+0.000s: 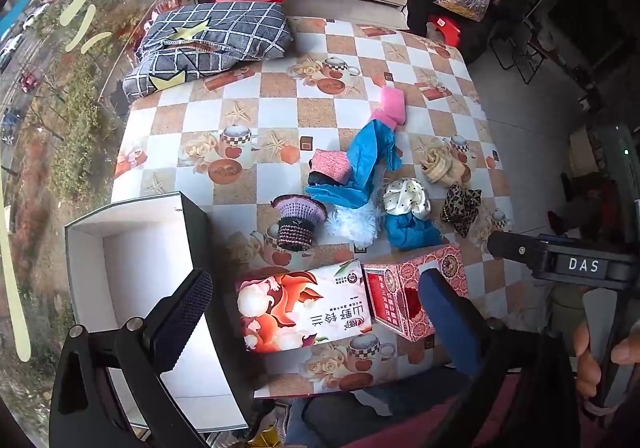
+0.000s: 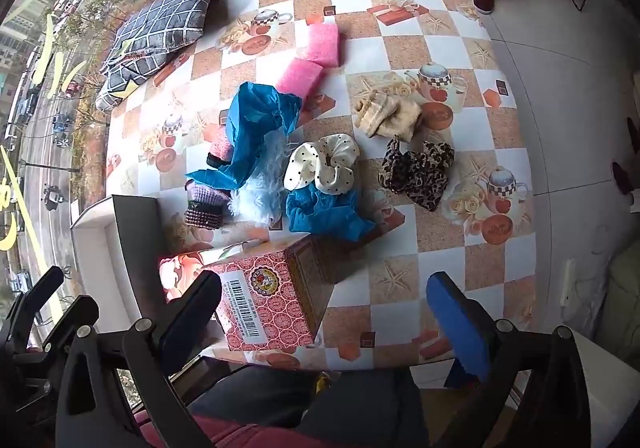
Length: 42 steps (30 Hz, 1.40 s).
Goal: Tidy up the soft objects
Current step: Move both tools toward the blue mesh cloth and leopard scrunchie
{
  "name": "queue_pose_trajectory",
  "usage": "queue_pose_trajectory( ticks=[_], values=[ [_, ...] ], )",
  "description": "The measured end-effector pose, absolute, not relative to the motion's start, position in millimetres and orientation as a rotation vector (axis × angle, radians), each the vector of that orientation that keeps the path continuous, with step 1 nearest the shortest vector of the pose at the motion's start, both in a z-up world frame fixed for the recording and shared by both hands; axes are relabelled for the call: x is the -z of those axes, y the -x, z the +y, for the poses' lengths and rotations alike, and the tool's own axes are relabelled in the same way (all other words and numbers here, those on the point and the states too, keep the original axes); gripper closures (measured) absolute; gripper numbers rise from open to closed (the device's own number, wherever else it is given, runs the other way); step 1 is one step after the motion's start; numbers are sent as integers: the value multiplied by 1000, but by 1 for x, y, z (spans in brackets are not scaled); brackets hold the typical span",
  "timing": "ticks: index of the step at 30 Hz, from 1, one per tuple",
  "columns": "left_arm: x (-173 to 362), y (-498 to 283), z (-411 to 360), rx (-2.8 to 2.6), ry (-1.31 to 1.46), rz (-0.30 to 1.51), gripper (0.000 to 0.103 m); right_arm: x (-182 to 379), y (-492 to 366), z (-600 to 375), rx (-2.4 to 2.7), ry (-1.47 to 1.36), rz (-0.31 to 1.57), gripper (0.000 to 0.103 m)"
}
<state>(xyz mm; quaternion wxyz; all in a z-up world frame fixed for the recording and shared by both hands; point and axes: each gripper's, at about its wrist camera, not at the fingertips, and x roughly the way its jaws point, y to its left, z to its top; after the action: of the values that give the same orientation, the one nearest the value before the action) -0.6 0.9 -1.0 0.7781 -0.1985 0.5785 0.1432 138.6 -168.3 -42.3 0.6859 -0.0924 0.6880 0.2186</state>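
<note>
Both grippers wide open and empty, hanging above the near edge of the checkered-cloth desk (image 2: 440,48): left gripper (image 1: 316,312) at the bottom of the left wrist view, right gripper (image 2: 324,312) at the bottom of the right wrist view, pointing steeply down. No soft object touched yet.

Soft pile in the middle of both frames: crumpled blue tissue-like sheet (image 2: 256,128), cream polka-dot scrunchie (image 2: 324,164) resting on a teal knitted cloth (image 2: 320,212), white fluffy tuft (image 2: 256,192) just left of them, purple crocheted piece (image 2: 204,204) at the pile's left edge, leopard-print scrunchie (image 2: 416,172) apart to the right, beige knitted bundle (image 2: 388,112) above it, two pink sponge blocks (image 2: 312,60) toward the upper middle. Checked grey quilted cushion (image 1: 208,44) at upper left.

Likely destination: open white box with dark wall (image 1: 132,268) at lower left of the left wrist view, apparently empty. Floral tissue box (image 1: 304,312) and red patterned carton (image 2: 264,300) standing between grippers and pile.

Best approach, as judged: start with an isolated piece such as the leopard-print scrunchie for the right gripper, or the purple crocheted piece for the left, nearest the box. Descend straight over the item, straddle its bulk, close fully since fabric compresses, lift clear of the cartons before crossing to the box. Avoid the tangled blue sheet first; risk of dragging neighbours along.
</note>
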Motion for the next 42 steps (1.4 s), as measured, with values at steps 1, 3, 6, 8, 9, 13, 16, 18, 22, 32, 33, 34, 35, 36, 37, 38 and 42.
queue_pose_trajectory(
  ticks=[1, 3, 6, 8, 9, 13, 16, 18, 22, 32, 33, 34, 35, 36, 37, 38, 42],
  values=[
    [2, 1, 1, -307, 434, 1254, 0, 42, -139, -168, -487, 206, 1542, 0],
    [3, 3, 0, -298, 440, 1252, 0, 43, -138, -168, -478, 211, 1549, 0],
    [2, -1, -1, -302, 420, 1260, 0, 45, -135, -165, -473, 235, 1555, 0],
    [4, 0, 3, -296, 443, 1260, 0, 46, -133, -164, -471, 254, 1556, 0],
    [4, 0, 5, -299, 449, 1258, 0, 46, -132, -163, -470, 263, 1556, 0],
    [12, 4, 11, -299, 485, 1259, 0, 48, -129, -161, -459, 293, 1559, 0],
    [16, 5, 15, -292, 511, 1265, 0, 48, -129, -160, -450, 302, 1557, 0],
    [17, 5, 17, -288, 529, 1269, 0, 49, -128, -160, -446, 307, 1560, 0],
    [21, 5, 20, -287, 540, 1272, 0, 53, -127, -160, -433, 312, 1575, 0],
    [34, 5, 31, -269, 614, 1276, 0, 56, -126, -154, -402, 350, 1591, 0],
    [36, 6, 32, -268, 620, 1280, 0, 57, -126, -154, -398, 351, 1594, 0],
    [38, 6, 34, -269, 625, 1286, 0, 57, -126, -154, -393, 352, 1598, 0],
    [40, 6, 35, -271, 628, 1292, 0, 58, -126, -155, -390, 352, 1602, 0],
    [43, 6, 37, -270, 632, 1295, 0, 58, -125, -155, -386, 351, 1603, 0],
    [46, 6, 38, -268, 636, 1302, 0, 58, -126, -155, -381, 349, 1601, 0],
    [49, 5, 39, -272, 633, 1317, 0, 57, -126, -157, -376, 342, 1598, 0],
    [56, 0, 42, -264, 601, 1343, 0, 56, -126, -164, -366, 291, 1593, 0]
  ],
)
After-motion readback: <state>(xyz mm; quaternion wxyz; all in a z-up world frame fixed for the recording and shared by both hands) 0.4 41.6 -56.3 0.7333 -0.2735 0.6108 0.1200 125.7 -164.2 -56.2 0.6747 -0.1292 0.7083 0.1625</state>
